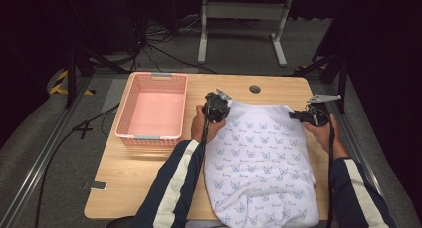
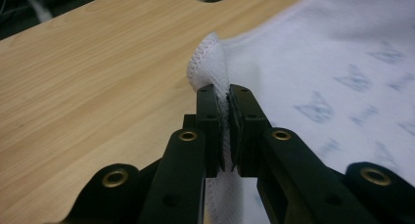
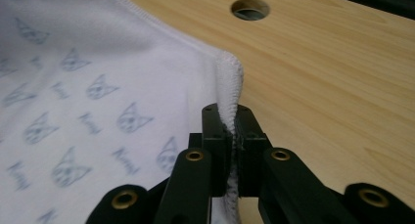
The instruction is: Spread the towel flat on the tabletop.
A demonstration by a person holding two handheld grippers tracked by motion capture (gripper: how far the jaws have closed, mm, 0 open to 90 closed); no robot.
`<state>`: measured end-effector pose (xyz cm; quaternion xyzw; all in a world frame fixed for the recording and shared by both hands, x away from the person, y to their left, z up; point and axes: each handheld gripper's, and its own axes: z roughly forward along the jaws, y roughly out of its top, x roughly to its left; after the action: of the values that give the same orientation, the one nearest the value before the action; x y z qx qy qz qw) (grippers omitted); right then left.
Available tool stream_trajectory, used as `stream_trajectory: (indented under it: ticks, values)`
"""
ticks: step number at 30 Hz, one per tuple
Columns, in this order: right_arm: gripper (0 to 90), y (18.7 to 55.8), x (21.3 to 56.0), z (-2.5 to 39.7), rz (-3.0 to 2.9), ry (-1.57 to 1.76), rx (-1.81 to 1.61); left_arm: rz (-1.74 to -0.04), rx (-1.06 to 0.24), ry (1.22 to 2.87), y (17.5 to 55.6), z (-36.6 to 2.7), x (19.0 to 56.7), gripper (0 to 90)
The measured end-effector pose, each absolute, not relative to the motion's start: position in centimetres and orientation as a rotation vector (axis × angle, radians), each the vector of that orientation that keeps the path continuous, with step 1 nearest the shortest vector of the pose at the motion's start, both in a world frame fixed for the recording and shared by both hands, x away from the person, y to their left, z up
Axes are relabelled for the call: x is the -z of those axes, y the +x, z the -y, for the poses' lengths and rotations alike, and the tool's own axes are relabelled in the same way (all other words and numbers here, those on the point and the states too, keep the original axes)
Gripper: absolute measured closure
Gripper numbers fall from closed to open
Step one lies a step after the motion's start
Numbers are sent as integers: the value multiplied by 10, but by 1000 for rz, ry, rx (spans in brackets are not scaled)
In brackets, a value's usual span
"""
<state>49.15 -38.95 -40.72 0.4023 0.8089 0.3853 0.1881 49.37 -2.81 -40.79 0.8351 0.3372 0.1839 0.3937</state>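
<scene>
I have the white printed cloth (image 1: 261,163) spread flat on the table (image 1: 144,178), running from the far edge toward me. Left gripper (image 2: 229,94) clamped on the far-left corner, hem bunched between the jaws; right gripper (image 3: 231,117) pinching the far-right corner likewise. Holding both far corners should let me lift one straight edge, probably for folding. Pink basket (image 1: 130,108) sits to the left, apart
</scene>
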Motion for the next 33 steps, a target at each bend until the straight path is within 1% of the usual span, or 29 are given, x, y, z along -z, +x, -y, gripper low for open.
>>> stream_trajectory:
  ticks: [1, 2, 3, 4, 5, 6, 7, 8, 9, 12, 14, 16, 17, 18, 19, 20, 22, 23, 25, 27, 28, 31, 33]
  values:
    - [857, 492, 407, 390, -2276, 1132, -1084, -855, -467, 2119, 494, 28, 408, 841]
    - [857, 485, 405, 389, -2295, 1103, -1088, -808, -444, 2114, 481, 27, 405, 841]
    - [857, 467, 401, 388, -2339, 1041, -1130, -746, -433, 2120, 462, 25, 400, 841]
    - [856, 460, 399, 388, -2354, 1016, -1141, -713, -418, 2112, 451, 22, 398, 841]
    - [856, 460, 399, 388, -2354, 1016, -1141, -713, -418, 2112, 451, 22, 398, 841]
    - [856, 439, 395, 388, -2397, 938, -1188, -645, -386, 2132, 429, 18, 395, 841]
    - [856, 439, 395, 388, -2397, 938, -1188, -645, -386, 2132, 429, 18, 395, 841]
    - [856, 432, 393, 388, -2413, 909, -1203, -597, -354, 2135, 411, 14, 396, 841]
    - [856, 417, 392, 388, -2437, 875, -1212, -565, -351, 2149, 402, 12, 397, 841]
    - [855, 387, 394, 388, -2538, 766, -1180, -444, -304, 2234, 366, 5, 405, 840]
    - [855, 366, 403, 386, -2621, 717, -1144, -403, -249, 2299, 348, 3, 418, 838]
    - [854, 352, 415, 383, -2667, 712, -1080, -398, -252, 2384, 337, 3, 429, 833]
    - [853, 348, 423, 382, -2684, 722, -1054, -414, -241, 2396, 336, 3, 435, 830]
    - [853, 346, 430, 380, -2688, 741, -1010, -465, -237, 2420, 335, 3, 441, 830]
    - [853, 345, 436, 379, -2677, 776, -952, -472, -251, 2444, 337, 4, 444, 831]
    - [853, 346, 439, 379, -2661, 800, -943, -495, -273, 2459, 340, 5, 450, 832]
    - [853, 349, 443, 378, -2632, 864, -910, -510, -269, 2455, 347, 6, 453, 836]
    - [853, 351, 444, 377, -2625, 851, -891, -506, -305, 2469, 350, 8, 452, 837]
    - [853, 357, 444, 376, -2590, 885, -880, -498, -446, 2495, 356, 13, 453, 843]
    - [854, 367, 445, 375, -2559, 916, -881, -551, -423, 2482, 372, 15, 452, 847]
    - [855, 370, 445, 375, -2547, 925, -874, -565, -434, 2486, 379, 17, 452, 847]
    - [855, 388, 445, 373, -2508, 940, -836, -545, -554, 2547, 399, 27, 450, 848]
    - [856, 404, 445, 371, -2487, 955, -820, -582, -622, 2577, 416, 36, 449, 850]
